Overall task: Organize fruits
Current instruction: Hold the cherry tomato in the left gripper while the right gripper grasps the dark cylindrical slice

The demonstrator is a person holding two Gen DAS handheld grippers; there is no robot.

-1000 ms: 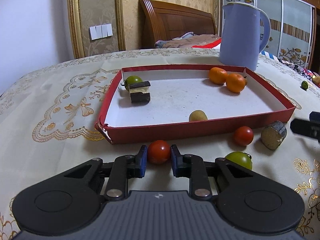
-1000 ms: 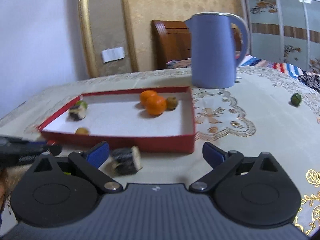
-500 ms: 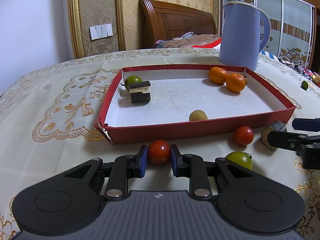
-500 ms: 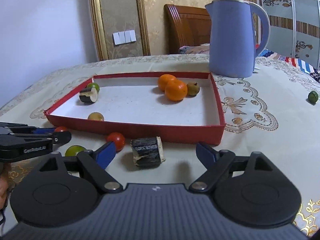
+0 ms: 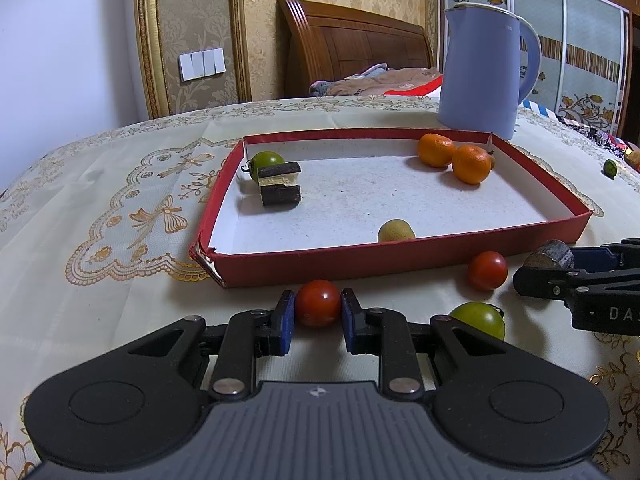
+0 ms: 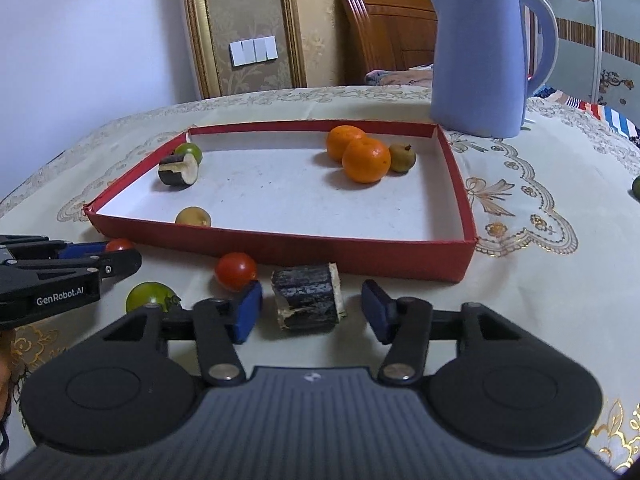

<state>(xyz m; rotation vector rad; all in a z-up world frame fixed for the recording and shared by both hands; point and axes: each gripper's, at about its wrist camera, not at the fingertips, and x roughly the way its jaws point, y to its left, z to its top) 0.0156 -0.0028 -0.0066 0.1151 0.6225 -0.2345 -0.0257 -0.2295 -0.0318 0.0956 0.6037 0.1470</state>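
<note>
The left gripper (image 5: 318,316) is clamped on a red cherry tomato (image 5: 318,303), both blue pads pressed against its sides, with the fruit sitting on the cream embroidered tablecloth (image 5: 120,208) just short of the red tray (image 5: 400,254). Just off its right finger lies a green tomato (image 5: 478,320), and a little beyond that a second red tomato (image 5: 487,271) rests close to the tray's front wall. The right gripper (image 6: 311,310) has its jaws part-way open and they have just been closing; a dark-skinned cane chunk (image 6: 308,298) sits between the fingers, with a gap visible on each side, so the pads are not pressing it. The second red tomato lies just ahead of this gripper's left fingertip. Past both pairs of fingers, inside the tray, a small yellowish fruit (image 5: 396,232) rests against the front wall. Farther back on the left, another dark chunk (image 5: 279,184) leans on a green fruit (image 5: 266,160); at the far right, two oranges (image 6: 358,152) touch each other beside a small brownish fruit (image 6: 402,157). Beyond the tray stands a blue kettle (image 6: 480,56). A tiny green fruit (image 5: 610,168) lies well off to the right.
</note>
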